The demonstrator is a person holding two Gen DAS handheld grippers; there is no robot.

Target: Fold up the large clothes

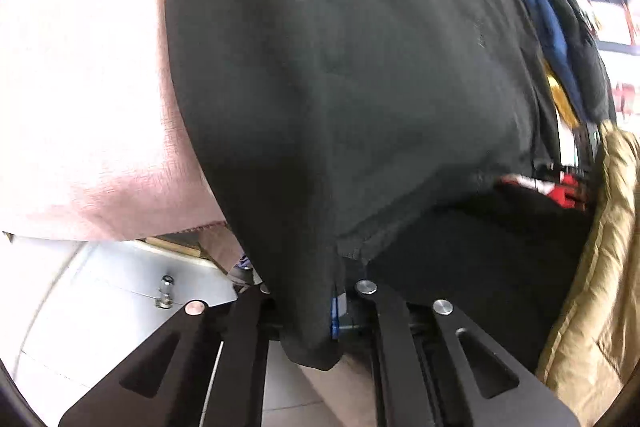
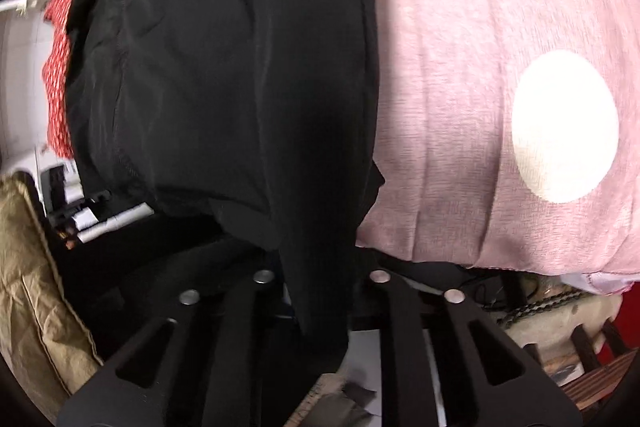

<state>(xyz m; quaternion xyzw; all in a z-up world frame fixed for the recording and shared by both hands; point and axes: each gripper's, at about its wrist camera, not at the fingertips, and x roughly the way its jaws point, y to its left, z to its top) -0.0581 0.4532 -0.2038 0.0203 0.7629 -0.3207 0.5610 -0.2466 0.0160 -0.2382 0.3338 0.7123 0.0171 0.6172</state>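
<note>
Pink bedspread (image 2: 460, 87) underneath; the black garment (image 1: 340, 87) lies stretched away from both claws, its near edge pinched by left gripper (image 1: 320, 311) and right gripper (image 2: 320, 291), one corner each.

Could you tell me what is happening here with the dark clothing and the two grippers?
A person is folding a large black garment on a pink cover, one handheld gripper in each hand. The left gripper and the right gripper are each shut on an edge of the garment, its fabric bunched between the fingers. A tan padded coat lies beside it.
</note>
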